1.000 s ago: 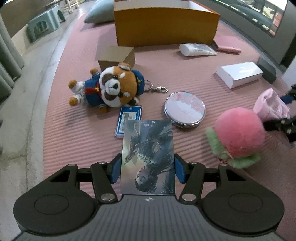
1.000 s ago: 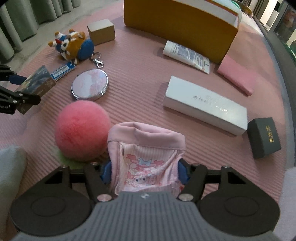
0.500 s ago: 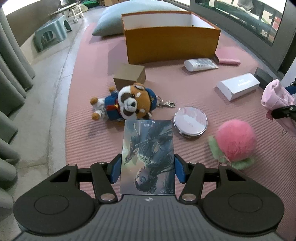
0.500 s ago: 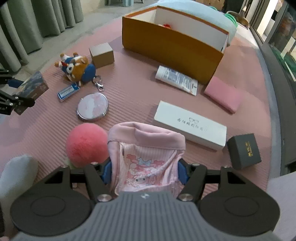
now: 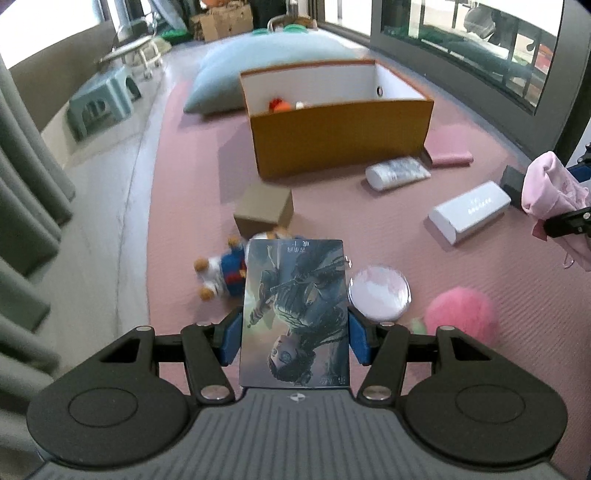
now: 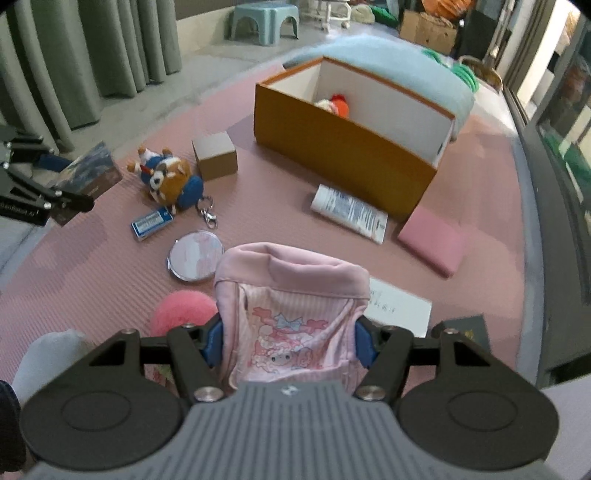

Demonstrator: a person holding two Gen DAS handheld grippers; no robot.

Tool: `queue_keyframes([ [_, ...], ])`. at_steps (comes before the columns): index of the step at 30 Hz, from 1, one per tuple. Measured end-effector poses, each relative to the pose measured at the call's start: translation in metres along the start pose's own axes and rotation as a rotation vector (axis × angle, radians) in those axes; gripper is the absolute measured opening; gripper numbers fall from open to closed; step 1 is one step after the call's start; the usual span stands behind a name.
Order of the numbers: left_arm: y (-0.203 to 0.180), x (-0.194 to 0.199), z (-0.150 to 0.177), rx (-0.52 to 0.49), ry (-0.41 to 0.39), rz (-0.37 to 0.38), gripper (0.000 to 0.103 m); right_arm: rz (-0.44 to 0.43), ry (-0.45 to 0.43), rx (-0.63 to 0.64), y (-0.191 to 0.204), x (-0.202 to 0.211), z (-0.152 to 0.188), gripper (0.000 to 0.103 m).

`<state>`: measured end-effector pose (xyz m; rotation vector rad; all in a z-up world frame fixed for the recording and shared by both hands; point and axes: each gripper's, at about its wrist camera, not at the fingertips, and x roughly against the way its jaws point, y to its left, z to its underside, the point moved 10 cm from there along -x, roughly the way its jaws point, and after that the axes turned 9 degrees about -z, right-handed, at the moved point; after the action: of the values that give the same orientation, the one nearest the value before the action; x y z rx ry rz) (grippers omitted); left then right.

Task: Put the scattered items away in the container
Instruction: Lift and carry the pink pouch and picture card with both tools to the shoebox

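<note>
My left gripper (image 5: pixel 294 341) is shut on a picture card box (image 5: pixel 294 314), held above the pink mat. The right gripper (image 6: pixel 291 341) is shut on a pink cartoon pouch (image 6: pixel 291 314), also lifted clear of the mat. Far ahead stands the open orange box (image 5: pixel 340 136) (image 6: pixel 343 147) with small toys inside. On the mat lie a plush raccoon (image 6: pixel 168 179), a round mirror (image 6: pixel 195 255), a pink pompom (image 6: pixel 183 314), a blue card (image 6: pixel 151 223), a tube (image 6: pixel 349 212) and a white case (image 5: pixel 469 216).
A small brown carton (image 6: pixel 215 155) sits left of the orange box, a pink pad (image 6: pixel 432 245) and a black box (image 6: pixel 469 330) to the right. A blue cushion (image 5: pixel 266 70) lies behind the box. Curtains (image 6: pixel 74 55) and a stool (image 6: pixel 264 16) border the left.
Both grippers have risen with their loads, so the mat items look smaller and lower. The orange box's inside has come into view.
</note>
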<state>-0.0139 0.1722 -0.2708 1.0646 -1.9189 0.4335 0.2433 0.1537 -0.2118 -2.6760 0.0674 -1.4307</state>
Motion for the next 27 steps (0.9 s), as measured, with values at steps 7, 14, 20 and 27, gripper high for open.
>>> queue_keyframes([
  [7,0.012,0.006,-0.045,-0.013,-0.075,-0.015,0.066,0.017,-0.043,0.073,-0.005,0.018,-0.032,0.068],
  [14,0.02,0.012,-0.108,-0.058,-0.177,-0.029,0.066,0.061,-0.115,0.149,-0.019,0.039,-0.078,0.068],
  [20,0.006,0.016,-0.163,-0.114,-0.274,-0.017,0.066,0.109,-0.182,0.206,-0.035,0.052,-0.124,0.068],
  [27,-0.016,0.008,-0.22,-0.164,-0.352,0.007,0.066,0.143,-0.234,0.256,-0.049,0.056,-0.17,0.068],
])
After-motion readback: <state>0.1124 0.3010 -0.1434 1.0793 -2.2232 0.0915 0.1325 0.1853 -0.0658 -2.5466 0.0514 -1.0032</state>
